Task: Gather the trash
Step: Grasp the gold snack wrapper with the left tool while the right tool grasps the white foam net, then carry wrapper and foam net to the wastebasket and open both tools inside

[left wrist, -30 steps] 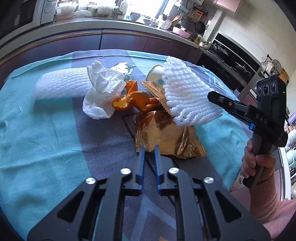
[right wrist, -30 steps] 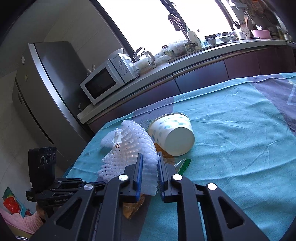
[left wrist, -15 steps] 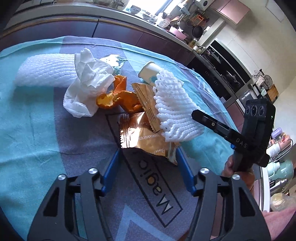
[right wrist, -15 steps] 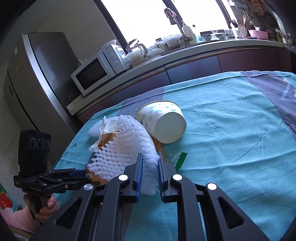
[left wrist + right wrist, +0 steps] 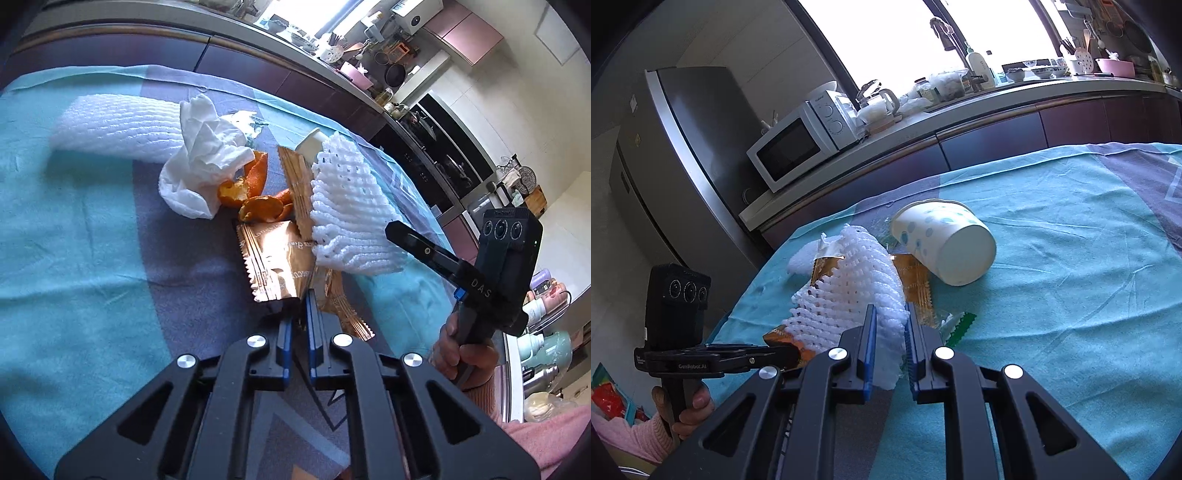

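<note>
1. Left tongs: pressed together on the near edge of the gold foil wrapper. The wrapper's dark folded corner is seen between the blue pads, so it is judged to be pinched.
2. Right tongs: nearly closed on the near end of the white foam net, which is squeezed between the pads and held lifted off the table.
3. Remaining trash, as seen from the left tongs: orange peel just beyond the wrapper, crumpled tissue further on and to the left, a second foam net far left, a second gold wrapper just right of the tips. A paper cup is lying on its side ahead and right of the right tongs.
4. Step in hand is judged to be the pickup of the foil wrapper. Only a thin corner is held; foil is slippery, so the lift should be slow and straight up, with the squeeze kept firm.
5. The wrapper is overlapped by the held foam net and touches the peel; neighbours could be dragged, so a check after lift-off is advised.
6. Pose: both tongs are angled down toward the table. The right one is seen from the left view coming in from the right, held in a hand with a pink sleeve. The two tips are near each other, so collision clearance should be watched.
7. No bin is visible in either view.
</note>
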Available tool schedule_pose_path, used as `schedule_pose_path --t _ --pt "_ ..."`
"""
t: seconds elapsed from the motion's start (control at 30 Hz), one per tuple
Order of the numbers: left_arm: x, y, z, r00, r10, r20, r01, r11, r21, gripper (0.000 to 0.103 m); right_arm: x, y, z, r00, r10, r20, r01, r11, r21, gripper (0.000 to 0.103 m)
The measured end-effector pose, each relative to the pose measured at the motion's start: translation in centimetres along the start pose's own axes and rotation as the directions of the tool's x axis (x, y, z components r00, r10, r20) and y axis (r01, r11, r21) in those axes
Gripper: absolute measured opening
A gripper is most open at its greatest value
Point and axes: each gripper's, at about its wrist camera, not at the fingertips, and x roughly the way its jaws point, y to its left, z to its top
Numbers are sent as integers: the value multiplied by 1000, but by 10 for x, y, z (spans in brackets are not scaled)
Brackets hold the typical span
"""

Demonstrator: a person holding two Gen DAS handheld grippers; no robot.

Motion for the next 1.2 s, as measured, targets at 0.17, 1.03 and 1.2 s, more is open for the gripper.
schedule_pose_path --t 0.17,1.03,1.2 --pt "-26 2 -10 999 27 25 -27 999 24 5 6 20 3 999 53 -4 -53 998 -21 13" --pt "-224 85 -72 892 330 309 -287 941 -176 4 104 174 28 922 345 -175 -373 912 -168 13" --pt "-263 110 -84 844 411 345 -336 906 -258 4 131 206 30 895 381 -233 -425 886 -185 13"
